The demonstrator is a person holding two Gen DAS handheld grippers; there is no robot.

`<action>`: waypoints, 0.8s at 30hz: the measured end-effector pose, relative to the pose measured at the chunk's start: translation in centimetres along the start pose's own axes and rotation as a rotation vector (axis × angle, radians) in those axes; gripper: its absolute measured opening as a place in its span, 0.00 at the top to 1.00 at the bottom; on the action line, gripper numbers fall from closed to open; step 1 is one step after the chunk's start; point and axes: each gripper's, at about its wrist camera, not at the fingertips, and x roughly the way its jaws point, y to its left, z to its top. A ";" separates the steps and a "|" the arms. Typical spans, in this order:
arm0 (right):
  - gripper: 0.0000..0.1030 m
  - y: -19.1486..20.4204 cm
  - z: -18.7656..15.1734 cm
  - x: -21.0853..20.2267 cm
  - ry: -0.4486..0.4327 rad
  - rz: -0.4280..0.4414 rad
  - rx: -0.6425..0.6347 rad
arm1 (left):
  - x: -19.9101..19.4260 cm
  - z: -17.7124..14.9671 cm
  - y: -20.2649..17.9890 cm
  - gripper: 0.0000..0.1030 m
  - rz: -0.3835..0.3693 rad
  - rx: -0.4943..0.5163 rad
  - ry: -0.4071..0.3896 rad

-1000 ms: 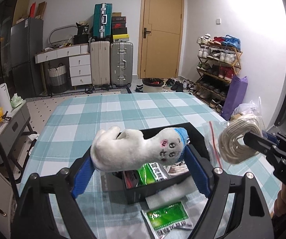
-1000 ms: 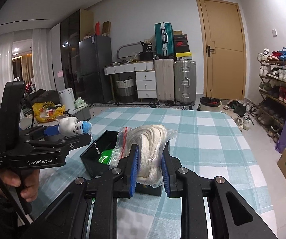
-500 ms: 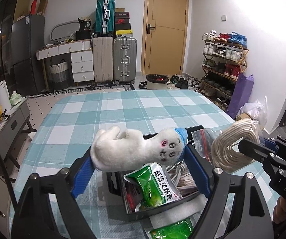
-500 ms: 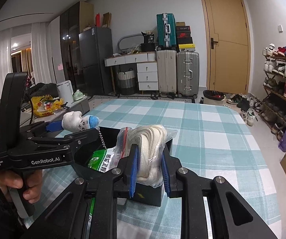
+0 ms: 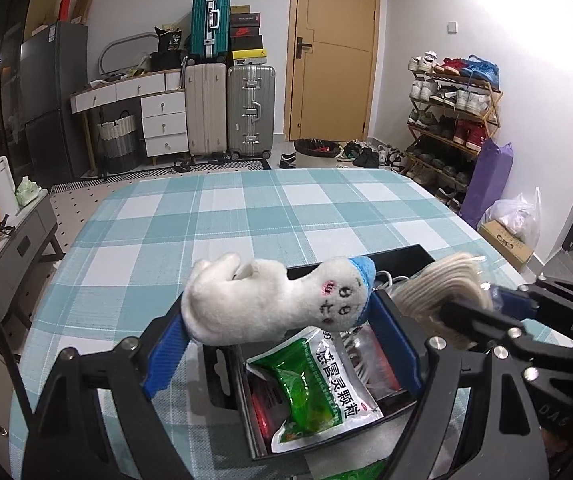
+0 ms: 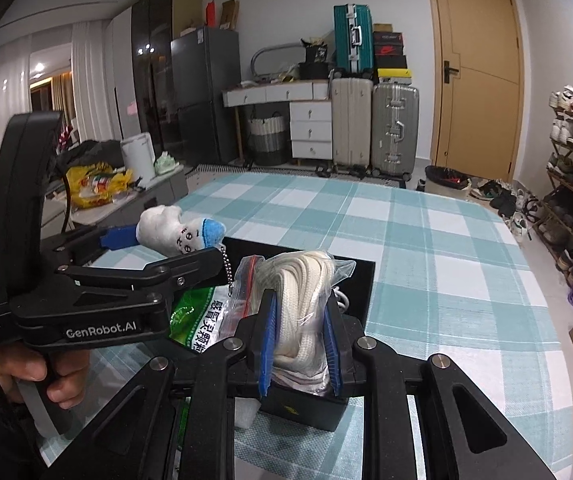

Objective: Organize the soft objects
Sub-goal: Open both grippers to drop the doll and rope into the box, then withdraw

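Observation:
A white plush toy [image 5: 270,304] with a blue cap lies crosswise between the blue pads of my left gripper [image 5: 278,320], which is shut on it above the near left part of a black box [image 5: 406,252]. The box holds a green sachet [image 5: 318,392] and other packets. My right gripper [image 6: 300,336] is shut on a clear bag with a coil of white rope [image 6: 302,292], held over the box [image 6: 360,270] near its front wall. In the left wrist view the rope coil [image 5: 438,284] hangs over the box's right side. The plush [image 6: 166,228] appears left of it.
The box stands near the front of a table with a teal checked cloth [image 5: 246,216]. A white foam piece [image 6: 244,412] and a second green sachet [image 5: 366,472] lie by the box's front. A hand [image 6: 46,376] grips the left tool. Suitcases and a shoe rack stand beyond.
Both grippers have moved forward and a little down over the black box, each still holding its object. The rope bag now hangs over the box instead of beside it.

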 end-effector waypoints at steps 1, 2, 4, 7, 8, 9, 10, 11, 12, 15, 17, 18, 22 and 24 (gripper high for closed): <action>0.80 0.1 0.0 0.4 0.014 0.004 -0.008 | 0.1 -0.1 0.0 0.17 -0.004 0.000 0.006; 0.80 0.2 0.0 0.9 0.028 0.004 -0.019 | 0.3 -0.1 0.0 0.17 -0.005 0.001 0.009; 0.80 0.2 -0.2 1.4 0.044 0.002 -0.030 | 0.5 -0.2 0.0 0.17 -0.003 0.002 0.014; 0.79 0.1 -0.2 2.1 0.065 -0.009 -0.045 | 1.1 -0.5 -0.1 0.17 -0.003 0.006 0.034; 0.79 0.1 -0.2 2.2 0.068 -0.013 -0.050 | 1.3 -0.6 -0.1 0.17 -0.002 0.009 0.040; 0.79 0.1 -0.2 2.6 0.079 -0.018 -0.056 | 1.4 -0.6 -0.2 0.17 -0.001 0.012 0.043; 0.79 0.1 -0.3 2.8 0.082 -0.028 -0.063 | 1.5 -0.8 -0.3 0.17 -0.002 0.016 0.044; 0.78 0.2 -0.3 2.7 0.079 -0.040 -0.071 | 1.6 -0.8 -0.3 0.17 -0.001 0.020 0.045; 0.77 0.2 -0.2 2.9 0.080 -0.054 -0.078 | 1.7 -0.9 -0.4 0.17 0.004 0.023 0.047; 0.72 0.2 -0.2 3.1 0.081 -0.107 -0.099 | 1.6 -0.9 -0.4 0.17 0.001 0.026 0.050; 0.67 0.0 -0.2 3.2 0.083 -0.116 -0.099 | 1.5 -1.0 -0.3 0.17 -0.003 0.026 0.050; 0.67 0.0 -0.2 3.1 0.082 -0.112 -0.099 | 1.5 -1.1 -0.3 0.17 -0.005 0.028 0.050; 0.54 0.1 -0.3 2.3 0.074 -0.091 -0.114 | 1.4 -1.1 -0.2 0.16 -0.010 0.024 0.047; 0.37 0.2 -0.3 1.5 0.061 -0.117 -0.125 | 1.1 -1.2 -0.1 0.13 -0.026 0.013 0.043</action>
